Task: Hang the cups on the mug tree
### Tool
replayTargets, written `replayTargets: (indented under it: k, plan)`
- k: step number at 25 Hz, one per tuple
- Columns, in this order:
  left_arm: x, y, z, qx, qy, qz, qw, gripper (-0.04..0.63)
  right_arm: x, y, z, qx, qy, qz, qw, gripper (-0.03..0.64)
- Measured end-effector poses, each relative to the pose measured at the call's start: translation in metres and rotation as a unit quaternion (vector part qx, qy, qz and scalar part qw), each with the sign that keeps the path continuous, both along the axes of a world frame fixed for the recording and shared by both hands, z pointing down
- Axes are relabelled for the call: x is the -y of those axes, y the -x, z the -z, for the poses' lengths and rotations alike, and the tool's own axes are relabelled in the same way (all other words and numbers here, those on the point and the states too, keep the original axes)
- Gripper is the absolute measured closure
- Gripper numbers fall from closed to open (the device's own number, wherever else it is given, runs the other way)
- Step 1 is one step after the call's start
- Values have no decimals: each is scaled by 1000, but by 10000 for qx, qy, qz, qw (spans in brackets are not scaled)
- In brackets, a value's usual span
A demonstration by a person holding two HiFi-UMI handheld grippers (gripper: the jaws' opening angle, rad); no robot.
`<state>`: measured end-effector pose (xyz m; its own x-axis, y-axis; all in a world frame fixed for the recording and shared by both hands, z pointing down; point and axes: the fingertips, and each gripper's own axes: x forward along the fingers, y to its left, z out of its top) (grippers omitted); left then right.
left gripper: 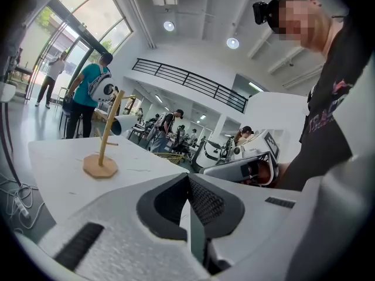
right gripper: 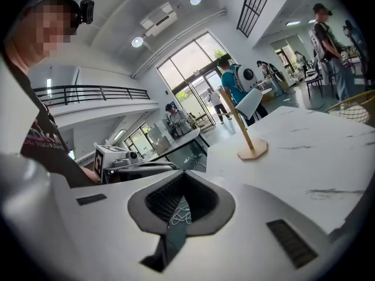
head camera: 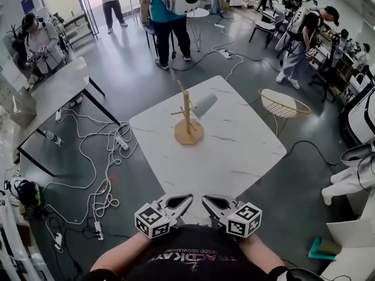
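Note:
A wooden mug tree [head camera: 187, 123] stands upright near the middle of the white marble table [head camera: 234, 151]. One white cup [head camera: 204, 105] hangs on its right peg, mouth turned away. The tree [left gripper: 105, 142] and the cup [left gripper: 123, 123] show at the left of the left gripper view. In the right gripper view the tree [right gripper: 244, 130] and the cup [right gripper: 250, 102] stand right of centre. My left gripper [head camera: 188, 198] and right gripper [head camera: 205, 199] are held low at the table's near edge, tips turned toward each other, both shut and empty. Each shows shut in its own view, left gripper [left gripper: 188, 179] and right gripper [right gripper: 184, 175].
A yellow wire basket chair [head camera: 282, 104] stands off the table's right corner. White cables and power strips [head camera: 102, 157] sprawl on the floor at the left beside a grey table [head camera: 55, 89]. Several people [head camera: 167, 16] stand at the back. White machine parts [head camera: 357, 174] sit at the right.

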<state>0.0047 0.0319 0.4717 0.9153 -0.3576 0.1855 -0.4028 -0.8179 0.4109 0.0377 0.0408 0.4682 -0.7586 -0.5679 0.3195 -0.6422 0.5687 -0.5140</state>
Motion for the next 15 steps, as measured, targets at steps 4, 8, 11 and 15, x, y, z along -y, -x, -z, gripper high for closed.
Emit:
replayTargets:
  k: [4,8,11,15]
  plan:
    - [-1,2,-2,15,16,56,10000,601,-6,6,-4,17,23,110,9999,606]
    - [-4,1,-6,39,48,98,9999,601,-8,9,-8,31,63,250,9997,606]
    - [-7,0,-8,68,60,160,9998,601,-11,12,-11,41,92,392,9992,606]
    - [-11,2,-11,74,91,301,9995,601,-14,13,-14,51,136,521,9985,606]
